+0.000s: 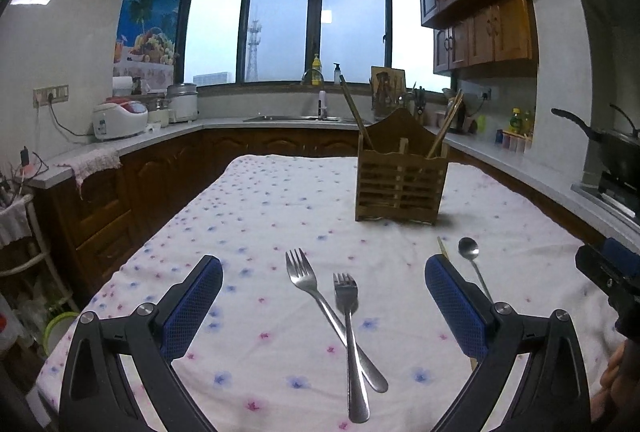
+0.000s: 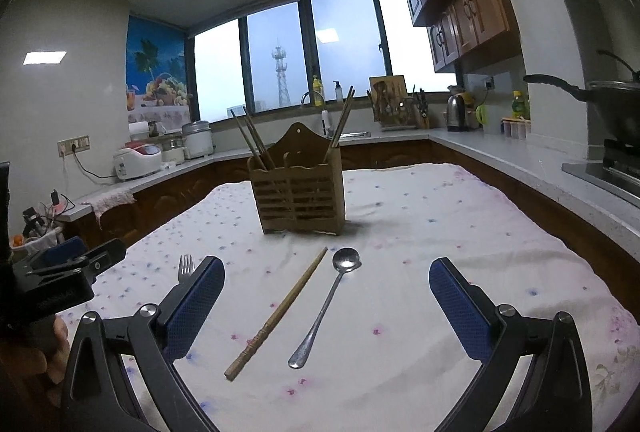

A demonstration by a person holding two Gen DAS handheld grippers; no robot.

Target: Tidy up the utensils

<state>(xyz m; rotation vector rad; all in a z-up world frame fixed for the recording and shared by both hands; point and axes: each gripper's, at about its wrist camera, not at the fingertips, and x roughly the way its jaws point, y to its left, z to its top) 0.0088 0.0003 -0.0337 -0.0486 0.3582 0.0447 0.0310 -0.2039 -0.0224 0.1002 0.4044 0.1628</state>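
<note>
The left hand-held gripper (image 1: pixel 323 290) hangs released, fingers spread wide above two steel forks (image 1: pixel 347 332) that lie crossed on the flowered cloth of the worktop (image 1: pixel 256 216). The right hand-held gripper (image 2: pixel 326 292) is likewise released and empty; between its fingers lie a single wooden chopstick (image 2: pixel 280 314) and, just beside it on the right, a steel spoon (image 2: pixel 326 306). Farther ahead of both stands an upright wooden utensil holder (image 2: pixel 300 188) with chopsticks leaning in its compartments.
</note>
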